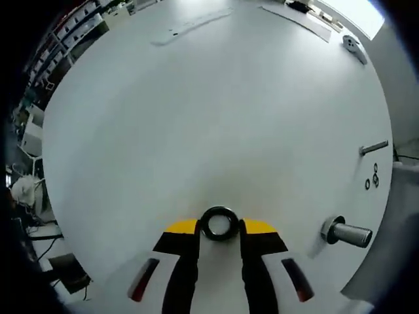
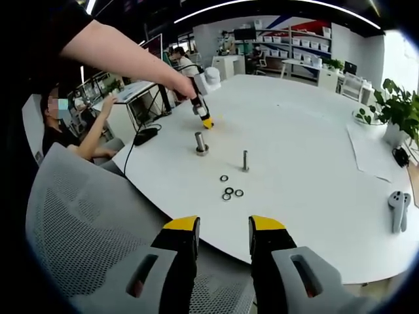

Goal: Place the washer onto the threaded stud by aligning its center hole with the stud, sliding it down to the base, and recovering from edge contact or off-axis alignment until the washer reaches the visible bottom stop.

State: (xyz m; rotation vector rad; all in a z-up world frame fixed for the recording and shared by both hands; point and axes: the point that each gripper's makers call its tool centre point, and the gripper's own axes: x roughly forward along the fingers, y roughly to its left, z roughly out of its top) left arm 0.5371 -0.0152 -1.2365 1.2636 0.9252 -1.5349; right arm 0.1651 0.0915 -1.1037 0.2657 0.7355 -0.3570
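Black jaws with yellow tips are rising from the bottom of the left gripper view, where the left gripper [image 1: 220, 226] is clamping a dark ring, the washer [image 1: 219, 223], between its tips just above the white table [image 1: 196, 118]. Off to the right in that view, the thick threaded stud [image 1: 346, 231] is showing on its round base, appearing to lie sideways because of the camera's roll, and it is standing well apart from the held washer. Farther along the same side, the thin stud [image 1: 374, 148] is sticking up near a few small spare rings [image 1: 373, 178] lying on the tabletop. In the right gripper view, the right gripper [image 2: 222, 230] is hanging with its jaws apart and nothing between them, above the mesh back of a grey chair [image 2: 78, 242] at the table's near edge. Beyond it, the spare rings are lying in a small cluster on the table, with the thin stud just behind them and the thick stud a little farther back and to the left. A person's bare arm [image 2: 124, 55] is reaching in from the upper left, holding the left gripper with its yellow tip down at the table just beyond the thick stud. A potted plant [image 2: 393, 114] is sitting at the table's right edge, and a white controller [image 2: 398, 208] is lying nearer on that side.
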